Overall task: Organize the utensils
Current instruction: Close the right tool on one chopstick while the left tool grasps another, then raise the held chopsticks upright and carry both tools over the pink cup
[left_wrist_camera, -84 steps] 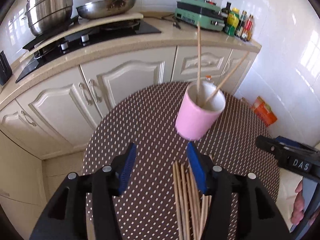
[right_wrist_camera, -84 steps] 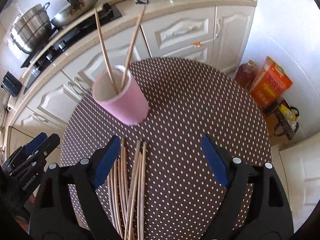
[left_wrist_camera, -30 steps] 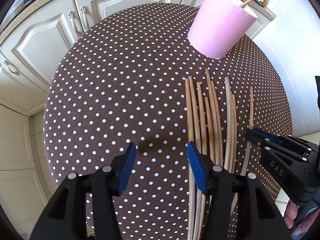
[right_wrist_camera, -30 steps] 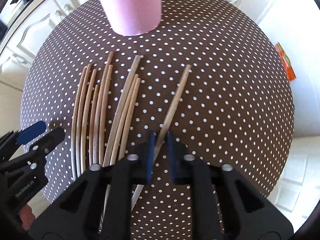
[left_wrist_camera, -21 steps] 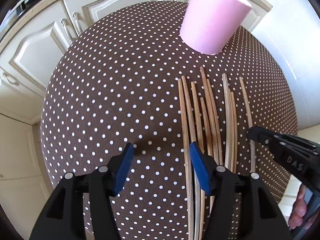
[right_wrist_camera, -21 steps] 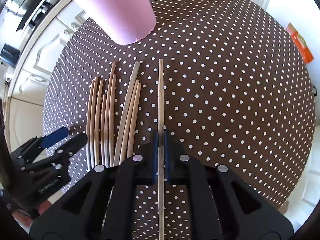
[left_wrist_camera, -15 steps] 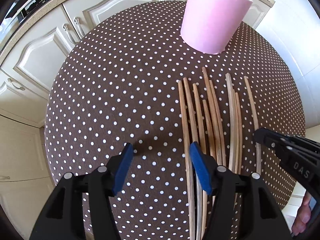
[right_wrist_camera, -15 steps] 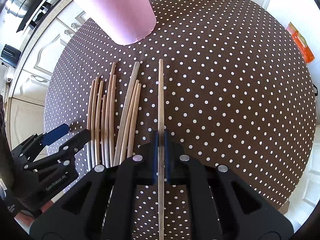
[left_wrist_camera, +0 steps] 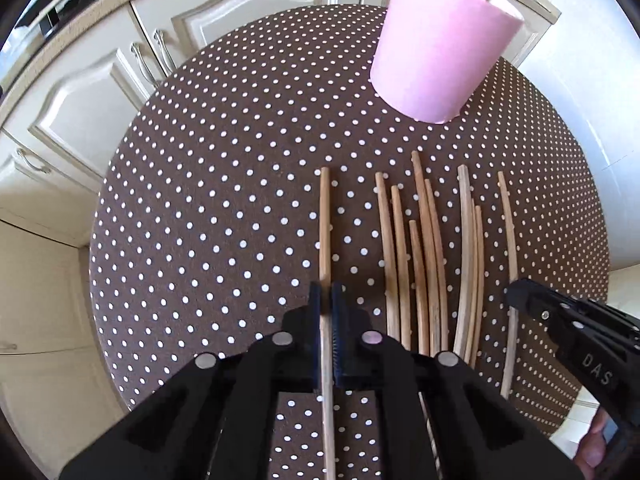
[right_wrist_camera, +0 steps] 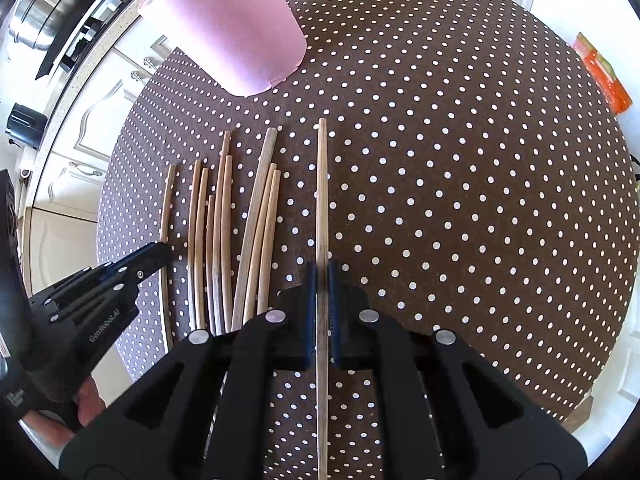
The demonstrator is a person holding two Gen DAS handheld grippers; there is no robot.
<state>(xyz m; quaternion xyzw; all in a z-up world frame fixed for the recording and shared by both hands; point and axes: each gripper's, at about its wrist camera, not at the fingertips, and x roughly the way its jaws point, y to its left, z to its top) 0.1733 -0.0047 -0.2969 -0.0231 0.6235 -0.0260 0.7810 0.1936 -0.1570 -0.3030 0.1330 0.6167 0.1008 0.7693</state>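
Both claws clamped: left gripper [left_wrist_camera: 327, 300], jaws just closed, pinches one chopstick [left_wrist_camera: 325, 216]; right gripper [right_wrist_camera: 322, 280] pinches another chopstick [right_wrist_camera: 322, 184]. Polka-dot round table [right_wrist_camera: 480, 200] carries everything; pink cup [left_wrist_camera: 436, 40] stands at the far edge. Loose chopsticks [right_wrist_camera: 224, 232] lie side by side between cup and grippers.
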